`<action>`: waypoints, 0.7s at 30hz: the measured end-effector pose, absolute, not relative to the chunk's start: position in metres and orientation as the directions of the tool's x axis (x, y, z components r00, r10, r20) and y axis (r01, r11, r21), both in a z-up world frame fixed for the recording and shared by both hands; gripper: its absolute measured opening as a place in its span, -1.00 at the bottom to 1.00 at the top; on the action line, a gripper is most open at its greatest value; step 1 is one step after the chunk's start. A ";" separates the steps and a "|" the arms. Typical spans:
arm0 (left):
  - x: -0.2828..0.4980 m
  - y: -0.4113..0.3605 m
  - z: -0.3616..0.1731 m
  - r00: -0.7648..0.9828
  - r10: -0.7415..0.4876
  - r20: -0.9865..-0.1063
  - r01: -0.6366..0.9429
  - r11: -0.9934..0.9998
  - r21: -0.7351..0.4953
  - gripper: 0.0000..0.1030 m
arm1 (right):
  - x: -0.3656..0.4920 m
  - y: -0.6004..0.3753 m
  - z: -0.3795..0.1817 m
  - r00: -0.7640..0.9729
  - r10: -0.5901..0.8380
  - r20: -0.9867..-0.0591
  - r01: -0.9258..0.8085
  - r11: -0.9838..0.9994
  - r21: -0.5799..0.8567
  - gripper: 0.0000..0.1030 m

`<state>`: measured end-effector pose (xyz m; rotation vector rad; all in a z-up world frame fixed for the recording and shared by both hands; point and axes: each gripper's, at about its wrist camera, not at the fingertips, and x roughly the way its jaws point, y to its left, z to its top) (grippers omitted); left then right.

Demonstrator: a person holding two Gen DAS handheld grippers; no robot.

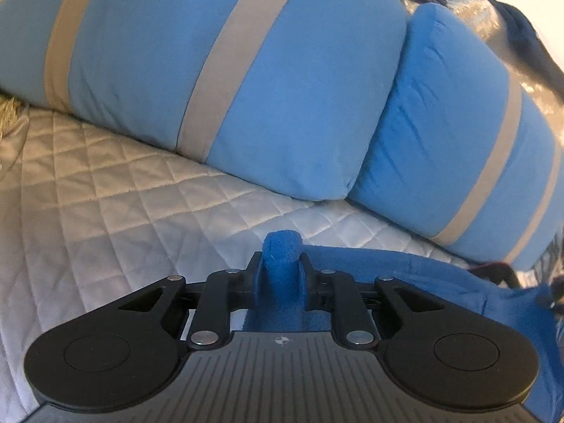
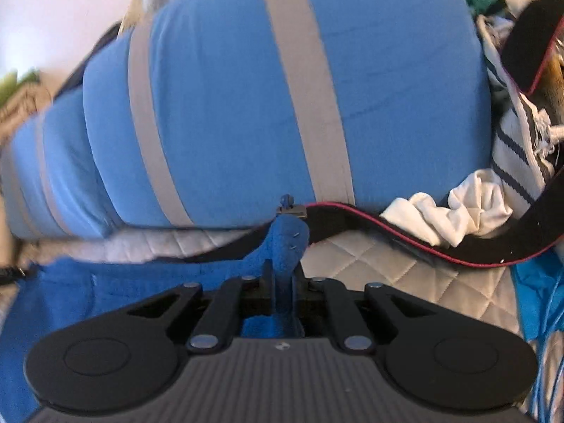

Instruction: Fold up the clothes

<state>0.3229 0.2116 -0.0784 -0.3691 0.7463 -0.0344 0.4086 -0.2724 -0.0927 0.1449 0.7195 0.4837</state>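
Your left hand-held gripper [image 1: 282, 271] is clamped on a bunched edge of the blue fleece garment [image 1: 440, 275], and your right hand-held gripper [image 2: 285, 275] pinches another part of it, likely so the cloth can be carried over into a fold. Both tilt downward over the quilted bedspread [image 1: 105, 183], the garment hanging between them, near the striped blue pillows [image 1: 246, 70].

The right gripper [image 2: 283, 275] pinches a blue garment [image 2: 116, 289] over a quilted cover [image 2: 387, 264]. Striped pillows [image 2: 246, 98] lie beyond; a black strap [image 2: 458, 246] and white cloth [image 2: 454, 208] lie right.
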 end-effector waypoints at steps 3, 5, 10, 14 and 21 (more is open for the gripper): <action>0.322 0.217 -0.080 0.726 -0.173 -0.666 -0.110 0.926 -0.361 -0.56 | 0.408 -0.272 -0.098 0.643 0.454 -0.617 -0.356 0.890 0.285 -0.76; 0.322 0.224 -0.080 0.707 -0.186 -0.683 -0.117 0.921 -0.372 -0.37 | 0.407 -0.275 -0.099 0.650 0.432 -0.625 -0.332 0.901 0.278 -0.23; 0.308 0.249 -0.078 0.703 -0.250 -0.666 -0.149 0.864 -0.481 0.05 | 0.400 -0.283 -0.094 0.629 0.433 -0.646 -0.320 0.901 0.292 0.53; 0.288 0.258 -0.074 0.680 -0.278 -0.678 -0.147 0.855 -0.498 0.14 | 0.383 -0.293 -0.088 0.593 0.461 -0.660 -0.347 0.886 0.307 0.77; 0.247 0.274 -0.070 0.613 -0.379 -0.693 -0.120 0.823 -0.556 0.23 | 0.352 -0.329 -0.092 0.497 0.499 -0.710 -0.349 0.864 0.363 0.93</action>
